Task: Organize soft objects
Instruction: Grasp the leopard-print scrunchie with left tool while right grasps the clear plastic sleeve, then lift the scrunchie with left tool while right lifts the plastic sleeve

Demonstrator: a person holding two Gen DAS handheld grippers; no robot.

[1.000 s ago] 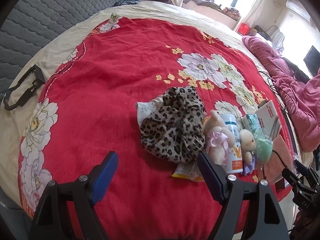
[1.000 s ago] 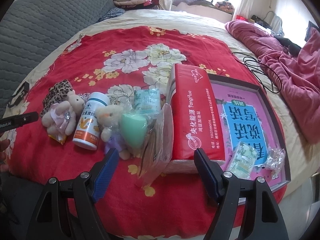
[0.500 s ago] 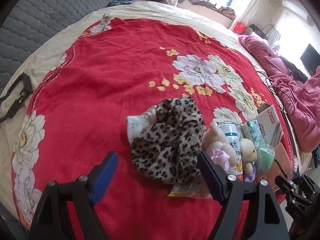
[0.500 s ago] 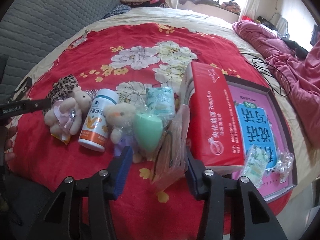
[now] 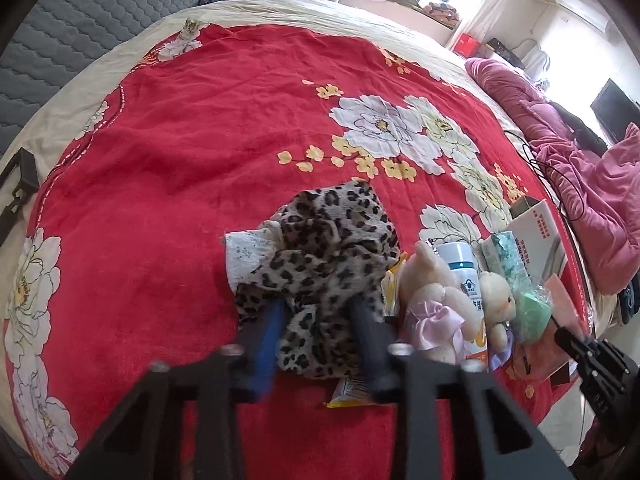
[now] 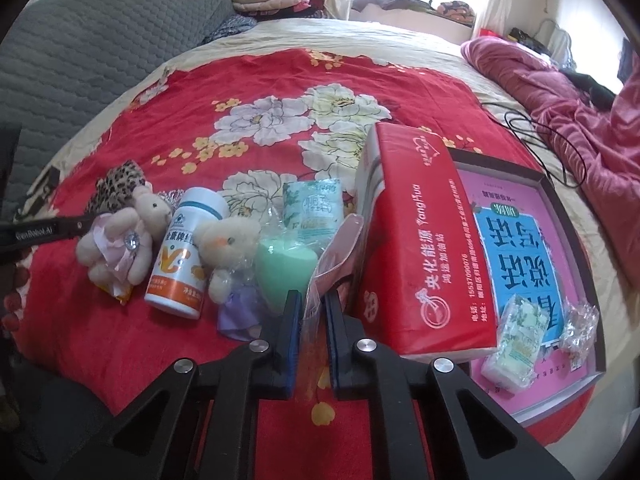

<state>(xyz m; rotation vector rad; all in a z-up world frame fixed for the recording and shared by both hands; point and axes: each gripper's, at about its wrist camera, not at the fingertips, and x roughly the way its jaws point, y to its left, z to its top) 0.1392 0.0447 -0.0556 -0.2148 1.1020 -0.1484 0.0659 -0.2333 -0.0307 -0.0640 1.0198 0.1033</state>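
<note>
Left gripper (image 5: 316, 312) pinches crumpled leopard cloth (image 5: 324, 248); right gripper (image 6: 314, 312) pinches crinkly clear bag (image 6: 320, 284).

- Open red bedspread (image 5: 192, 200) lies left of and beyond the leopard-print cloth (image 5: 324, 264); passage unobstructed there.
- Right of the cloth, a plush bear (image 5: 432, 300), white bottle (image 6: 184, 256) and second bear (image 6: 228, 248) stand packed, touching.
- The red tissue pack (image 6: 416, 240) and pink box (image 6: 532, 256) block the right flank.
</note>
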